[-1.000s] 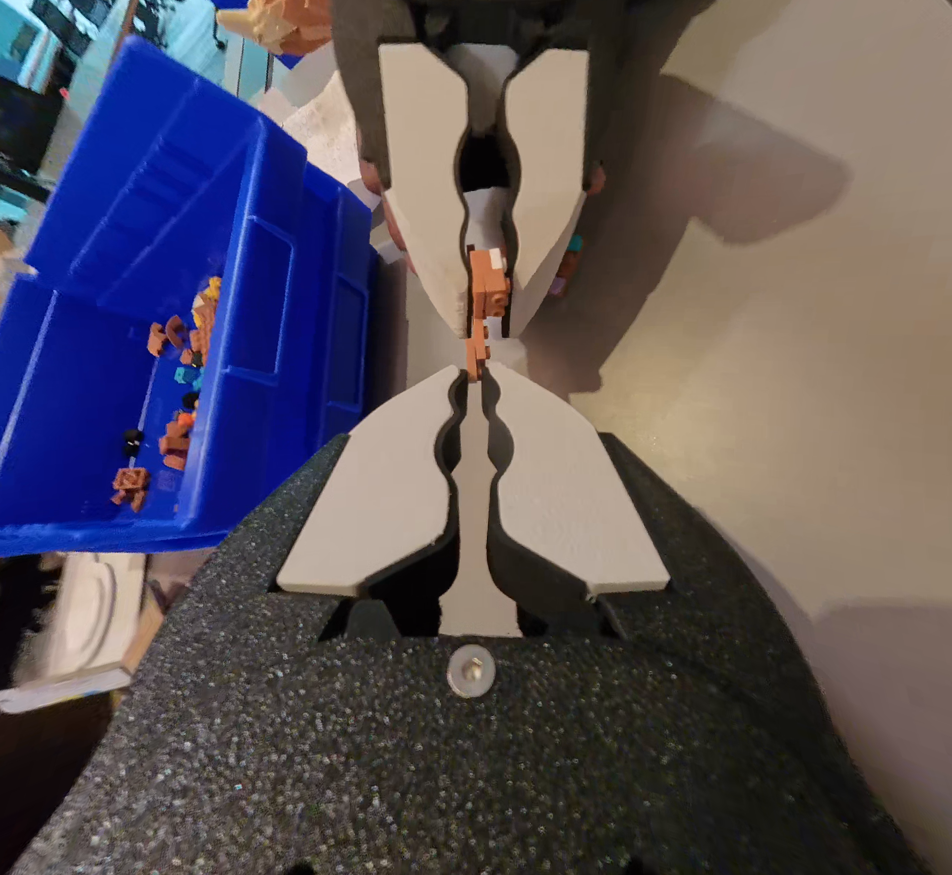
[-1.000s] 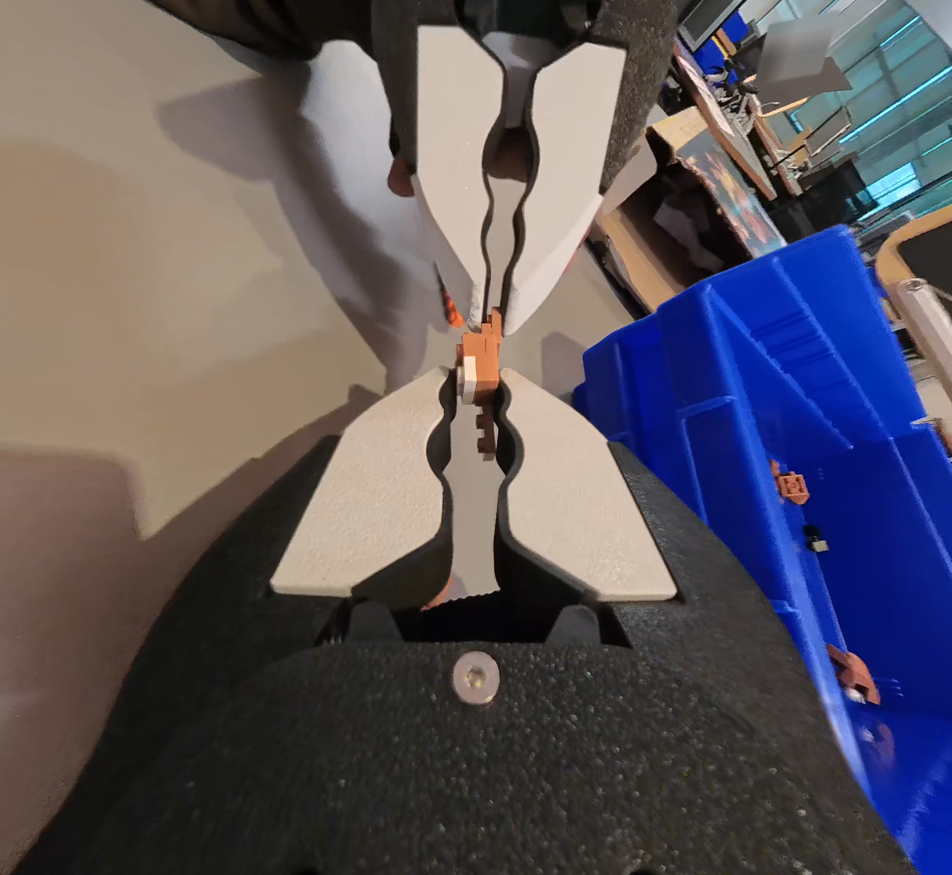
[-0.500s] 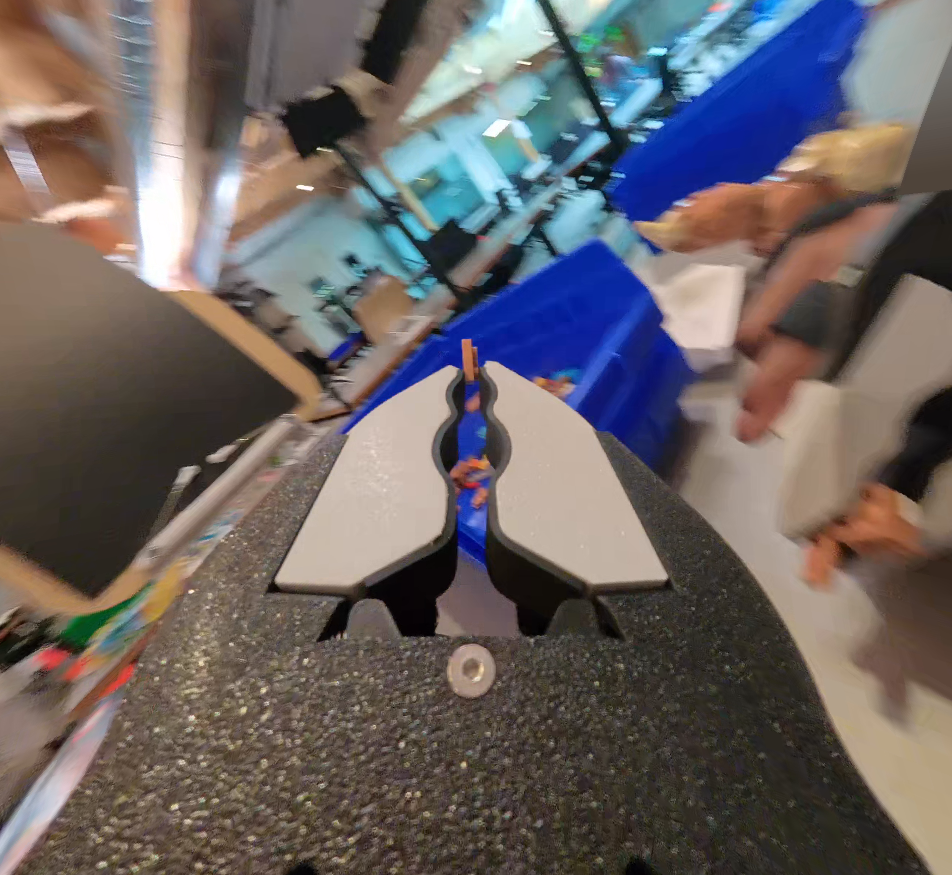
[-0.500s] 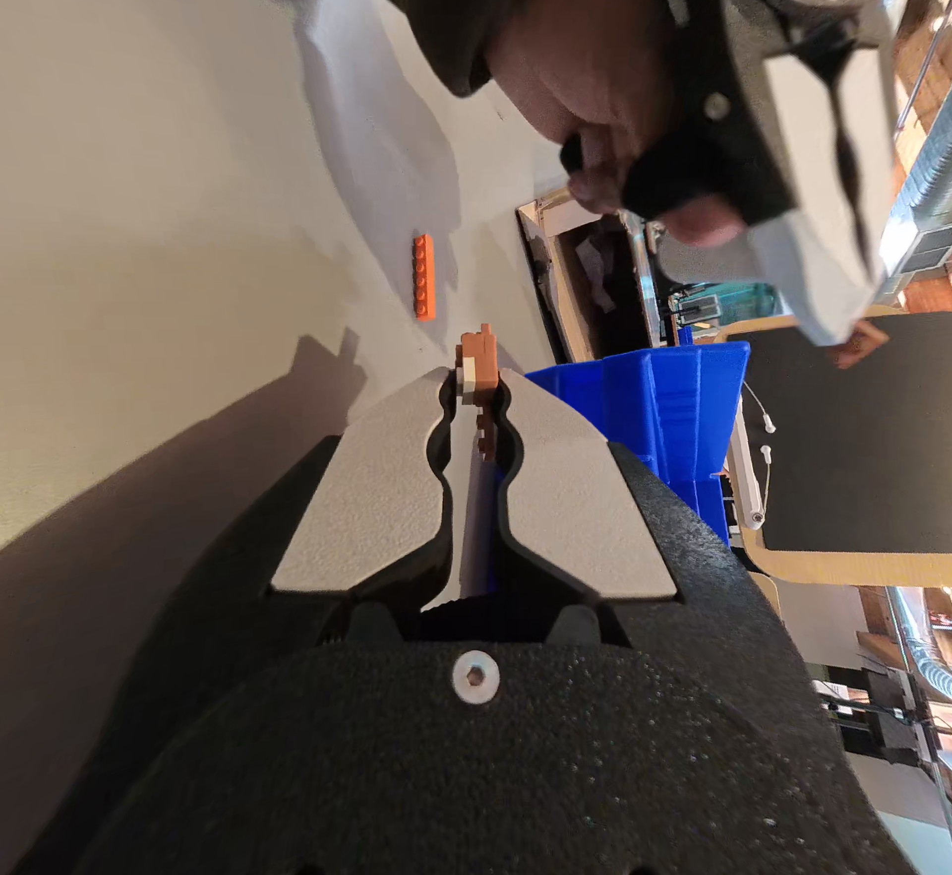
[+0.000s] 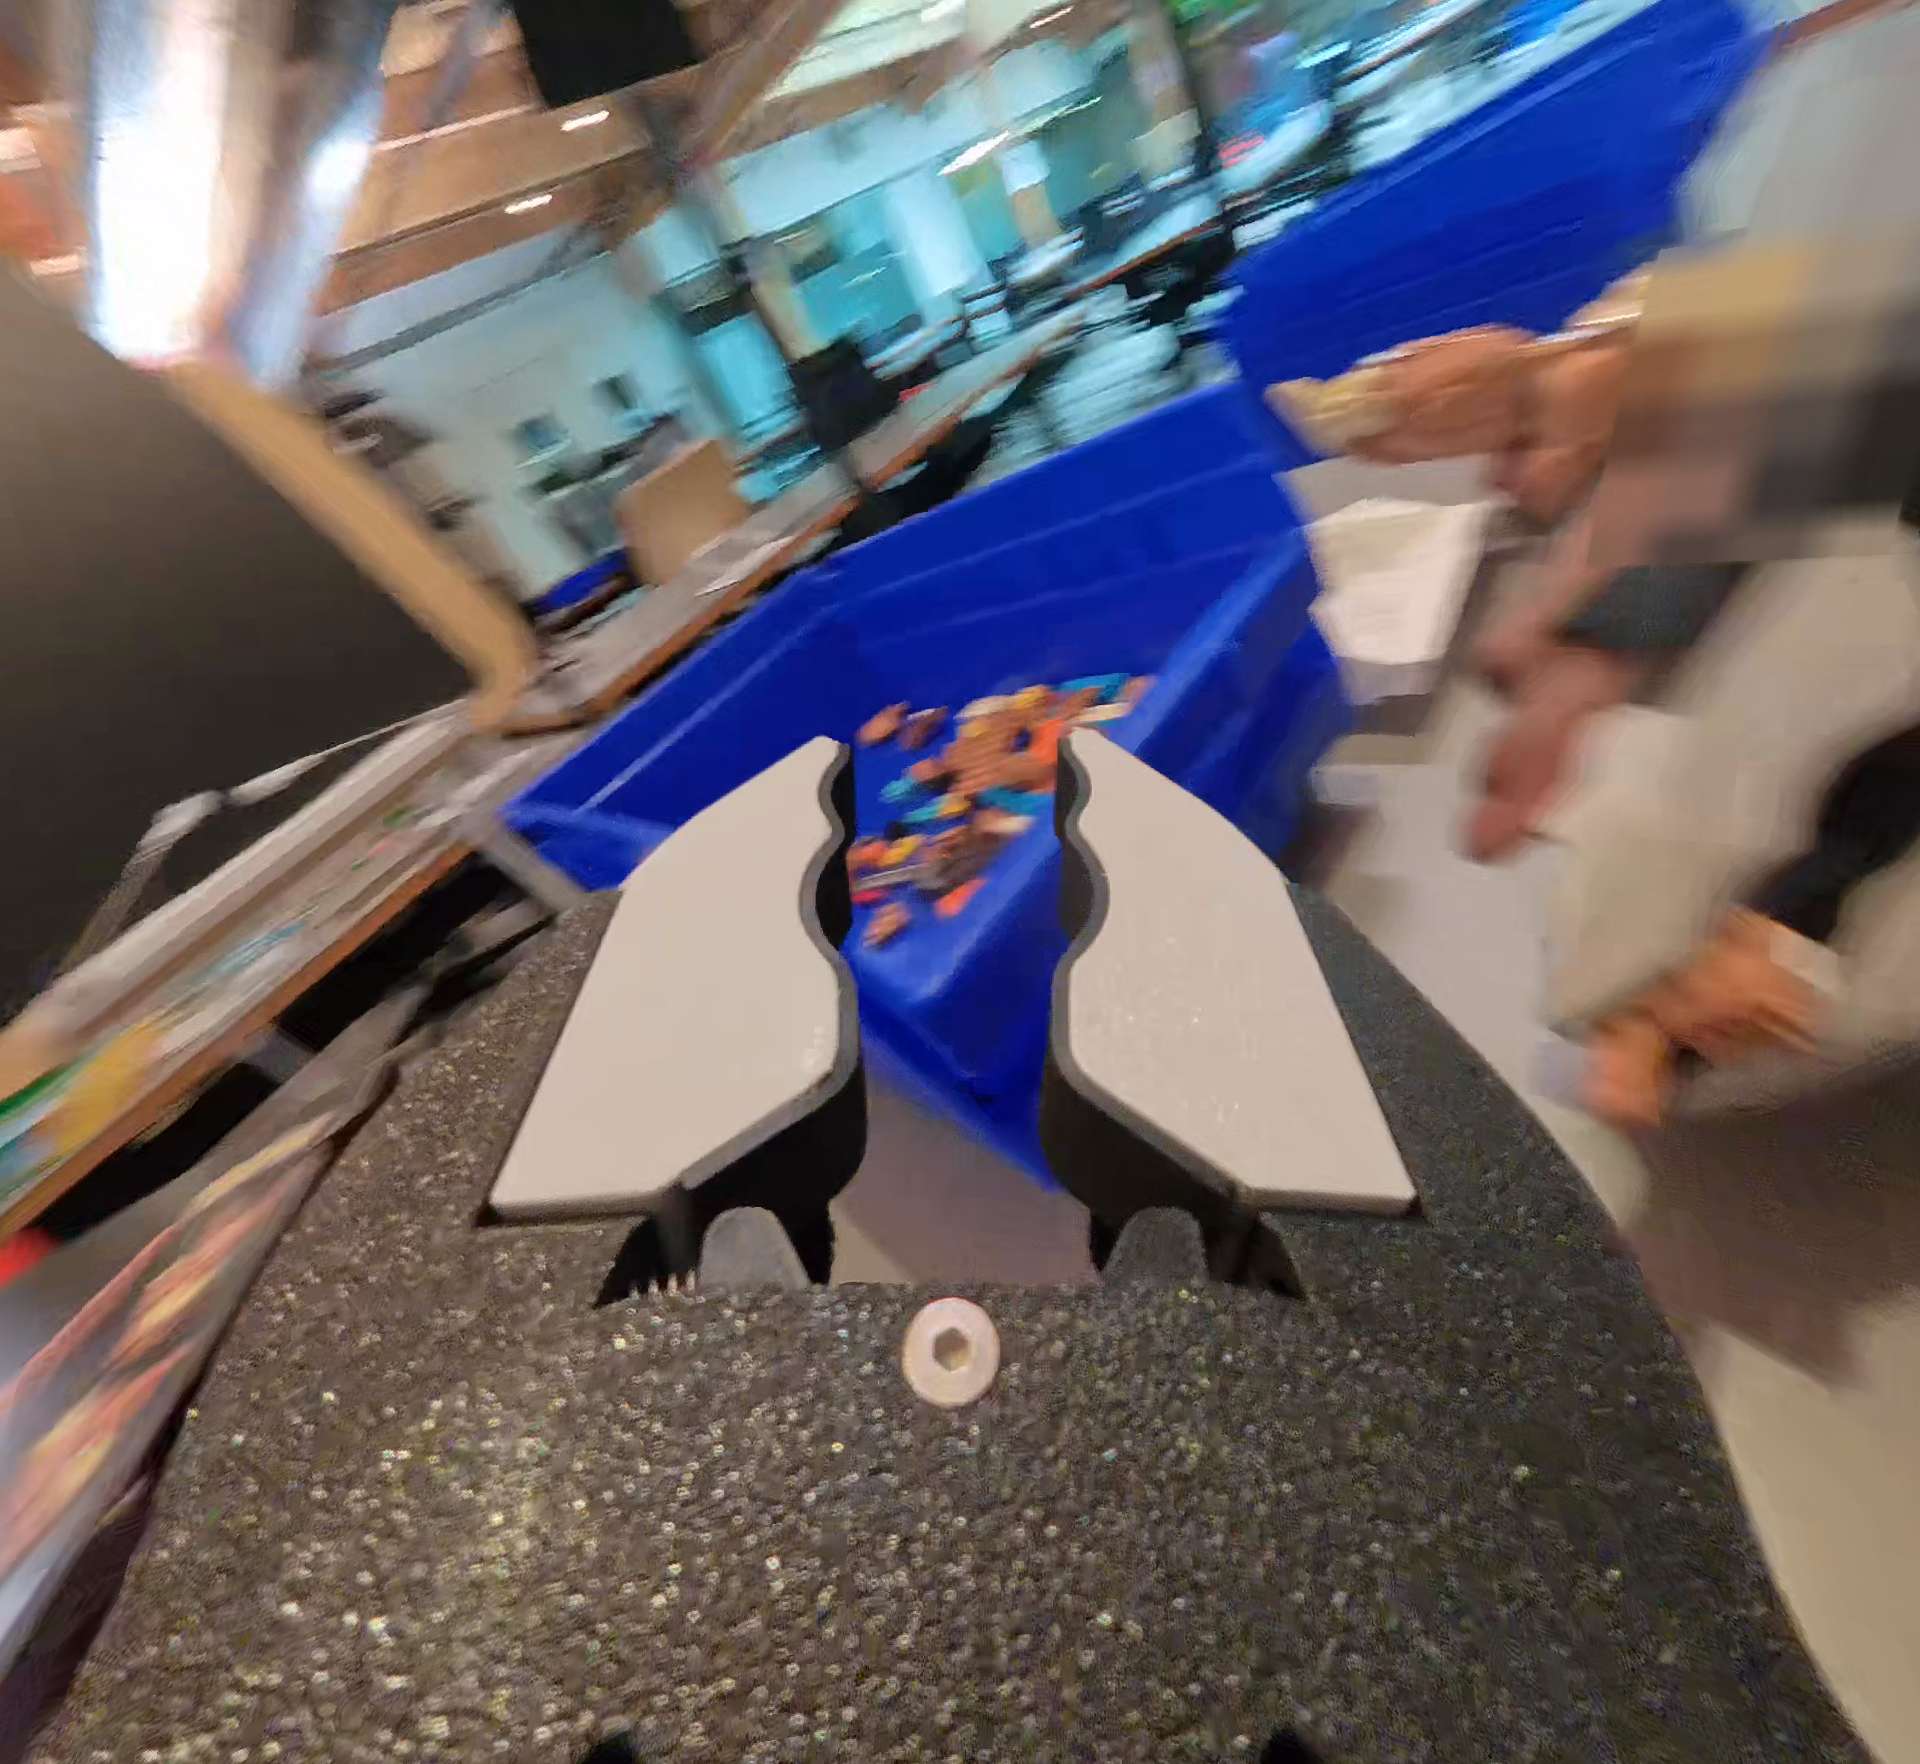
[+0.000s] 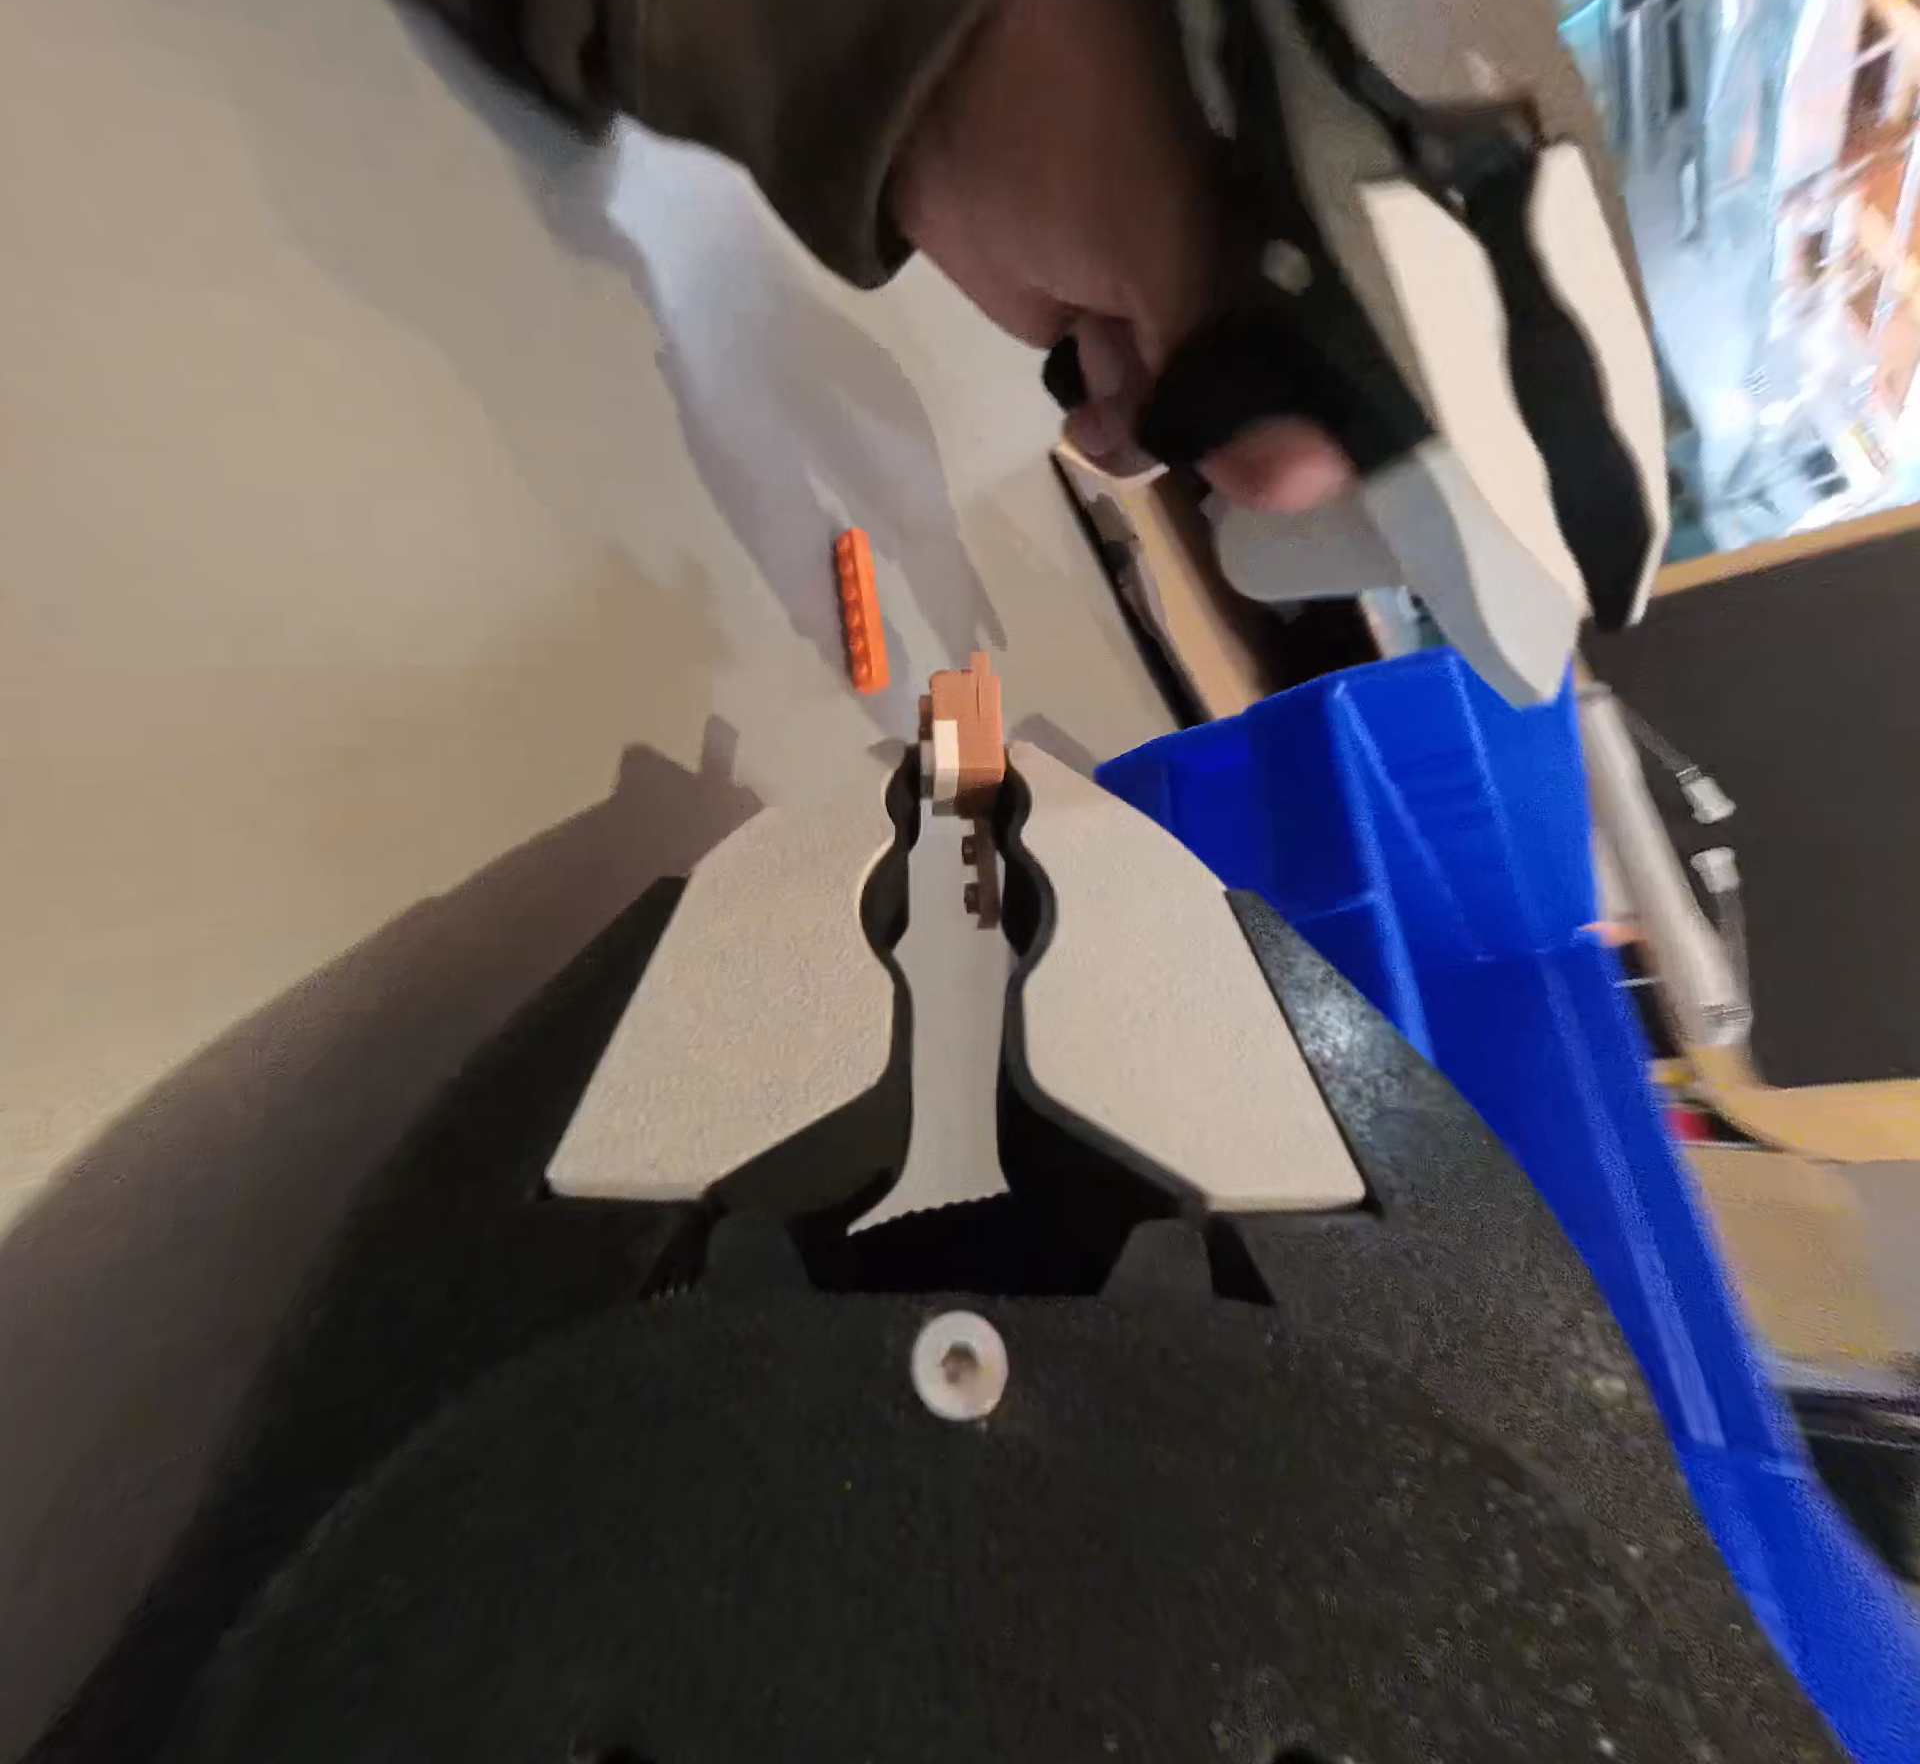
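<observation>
Blurred workshop background, pale counter [image 6: 260,467] in front. Blue bin [image 5: 1039,571] on counter edge, loose small bricks [image 5: 966,810] in orange, brown and teal piled inside. Left tool [image 5: 954,758] above bin, jaws well apart, nothing between them, bricks visible through the gap. Same tool seen far off in right wrist view, held in a hand [image 6: 1091,260] with dark sleeve, tips just over bin rim. Right tool [image 6: 961,764] clamped tight on small brown brick assembly [image 6: 966,727] with white piece on its left side; studded brown strip trailing back between the fingers. Assembly held off the counter, just beside bin corner. Orange studded plate [image 6: 862,608] lying flat on counter just beyond the held assembly, apart from it. Black panel with wooden edge [image 6: 1766,779] behind bin. Second blurred hand at right of left wrist view, details unclear.
</observation>
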